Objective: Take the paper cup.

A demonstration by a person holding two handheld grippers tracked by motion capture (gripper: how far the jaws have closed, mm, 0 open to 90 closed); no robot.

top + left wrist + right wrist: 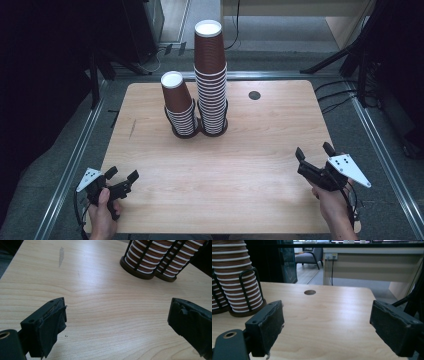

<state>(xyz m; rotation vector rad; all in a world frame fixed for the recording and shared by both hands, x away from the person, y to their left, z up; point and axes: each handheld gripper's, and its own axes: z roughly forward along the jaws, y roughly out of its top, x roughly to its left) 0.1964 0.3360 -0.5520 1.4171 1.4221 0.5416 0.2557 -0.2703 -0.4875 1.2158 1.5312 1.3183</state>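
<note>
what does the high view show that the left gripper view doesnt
High view alone: the white tops of the shorter cup stack and the taller cup stack, the round hole in the table, the right gripper with open jaws, and both hands.

Left gripper view alone: a close look at the left gripper, its worn black pads standing wide apart with nothing between them, and a grey smear on the wood.

Both: the wooden table, and the two stacks in their black wire holder.

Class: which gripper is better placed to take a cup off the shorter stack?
Probably left. The left gripper sits on the side of the shorter stack; the right gripper has the taller stack between.
</note>
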